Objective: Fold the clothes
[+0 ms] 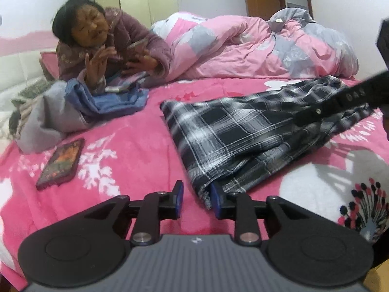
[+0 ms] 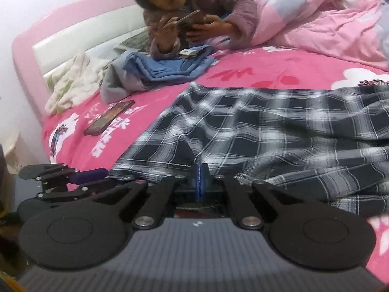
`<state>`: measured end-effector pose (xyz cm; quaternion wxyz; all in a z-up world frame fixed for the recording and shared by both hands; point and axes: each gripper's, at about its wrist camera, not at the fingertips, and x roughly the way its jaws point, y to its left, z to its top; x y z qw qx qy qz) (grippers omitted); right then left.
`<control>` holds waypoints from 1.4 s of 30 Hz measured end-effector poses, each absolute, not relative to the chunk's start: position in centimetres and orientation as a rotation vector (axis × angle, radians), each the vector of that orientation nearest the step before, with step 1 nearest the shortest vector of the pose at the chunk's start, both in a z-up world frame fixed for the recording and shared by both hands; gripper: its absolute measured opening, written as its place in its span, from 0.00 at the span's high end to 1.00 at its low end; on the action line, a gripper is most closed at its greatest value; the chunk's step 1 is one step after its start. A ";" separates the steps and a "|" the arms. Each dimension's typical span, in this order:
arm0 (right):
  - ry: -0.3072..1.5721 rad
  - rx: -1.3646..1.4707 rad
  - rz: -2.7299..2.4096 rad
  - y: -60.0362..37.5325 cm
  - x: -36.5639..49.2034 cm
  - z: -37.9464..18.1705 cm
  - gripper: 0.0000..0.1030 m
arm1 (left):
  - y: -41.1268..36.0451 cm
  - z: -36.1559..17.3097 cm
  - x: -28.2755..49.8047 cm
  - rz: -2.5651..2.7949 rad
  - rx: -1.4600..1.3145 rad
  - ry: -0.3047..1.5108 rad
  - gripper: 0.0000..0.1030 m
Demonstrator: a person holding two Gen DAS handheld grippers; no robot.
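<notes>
A black-and-white plaid garment [image 1: 243, 136] lies spread on the pink bedspread [image 1: 136, 150]. In the left wrist view my left gripper [image 1: 197, 199] is open just above the bedspread, and the garment's near corner [image 1: 206, 194] rests against its right finger. My right gripper [image 1: 316, 112] reaches in from the right onto the garment's far side. In the right wrist view the right gripper [image 2: 200, 178] has its blue pads pressed together on the plaid garment's [image 2: 255, 131] near edge, which bunches up around the tips. The left gripper [image 2: 92, 172] shows at the lower left, at the cloth's corner.
A person [image 1: 109, 46] leans on the bed behind, holding a phone. Folded blue clothes [image 1: 109, 99] and a grey garment [image 1: 43, 121] lie in front of them. Another phone [image 1: 60, 163] lies on the bedspread to the left. A pink-and-grey quilt [image 1: 267, 46] is heaped at the back.
</notes>
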<state>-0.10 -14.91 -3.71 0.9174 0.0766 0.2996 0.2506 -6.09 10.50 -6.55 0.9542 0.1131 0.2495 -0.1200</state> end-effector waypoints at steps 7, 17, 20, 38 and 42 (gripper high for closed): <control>0.559 0.151 0.520 -13.8 1.1 -3.0 0.97 | 9.4 -6.9 -5.5 -0.250 0.269 0.503 0.79; 0.540 0.178 0.496 -15.7 -0.5 -2.7 0.97 | 10.7 -5.9 -6.5 -0.264 0.199 0.493 0.96; 0.546 0.171 0.511 -15.6 -1.3 -2.9 0.96 | 10.7 -6.4 -6.8 -0.266 0.239 0.509 0.94; 0.524 0.246 0.506 -17.0 -5.6 -2.7 0.82 | 5.8 -6.0 -4.6 -0.467 0.484 0.435 0.63; 0.543 0.273 0.501 -17.7 -5.9 -3.5 0.81 | 4.9 -6.2 -3.8 -0.526 0.528 0.445 0.48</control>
